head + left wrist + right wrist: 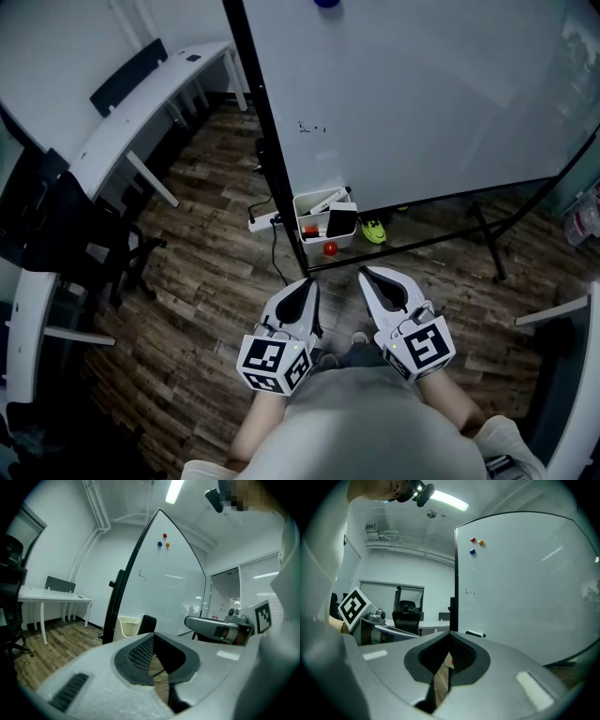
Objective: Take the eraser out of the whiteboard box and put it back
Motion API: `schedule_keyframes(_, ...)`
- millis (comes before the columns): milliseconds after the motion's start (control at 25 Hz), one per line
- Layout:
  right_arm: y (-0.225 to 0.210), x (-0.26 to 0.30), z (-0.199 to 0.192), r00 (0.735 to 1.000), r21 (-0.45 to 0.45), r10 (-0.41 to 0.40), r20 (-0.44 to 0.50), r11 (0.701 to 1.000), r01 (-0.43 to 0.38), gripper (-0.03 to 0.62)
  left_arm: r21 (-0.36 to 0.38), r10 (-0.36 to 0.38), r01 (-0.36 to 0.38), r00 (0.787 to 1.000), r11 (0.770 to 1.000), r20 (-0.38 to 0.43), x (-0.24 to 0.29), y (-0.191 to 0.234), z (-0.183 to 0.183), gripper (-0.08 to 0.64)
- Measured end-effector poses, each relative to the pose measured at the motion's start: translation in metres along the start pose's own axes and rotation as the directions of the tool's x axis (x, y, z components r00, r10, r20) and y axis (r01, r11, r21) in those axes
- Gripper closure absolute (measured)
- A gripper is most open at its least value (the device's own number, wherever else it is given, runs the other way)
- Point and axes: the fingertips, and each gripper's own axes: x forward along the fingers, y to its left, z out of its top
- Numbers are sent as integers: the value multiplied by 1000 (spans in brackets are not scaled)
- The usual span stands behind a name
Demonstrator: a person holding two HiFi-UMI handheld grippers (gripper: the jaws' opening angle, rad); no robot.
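A white box [316, 204] hangs low on the whiteboard's black post [272, 141]. A black eraser [341, 222] stands in it beside red-capped items, with a red ball [330, 248] at its lower edge. In the left gripper view the box [126, 625] and the eraser [146, 624] lie straight ahead, some way off. My left gripper [307, 289] [157, 644] and right gripper [371, 277] [447, 645] are side by side at waist height, short of the box and pointing at it. Both are shut with nothing held.
The large whiteboard [422, 94] on a wheeled black frame fills the right; it carries magnets [163, 539]. A curved white desk [141, 112] and a black office chair [66, 234] stand at the left. A power strip [262, 221] and a green object [374, 230] lie on the wooden floor.
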Motion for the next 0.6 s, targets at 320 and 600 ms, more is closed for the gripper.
schedule_keyframes(320,13,-14,-11,998,-4,-50,-37,999,50,588,2,-31,31,999,1000,-12,-13,-2,-8,557)
schedule_keyframes(600,16,-16,-13,997,-16,-72,-7,997,72,588,-1,-53,53,999,999,-11,-15,-2,-13,557)
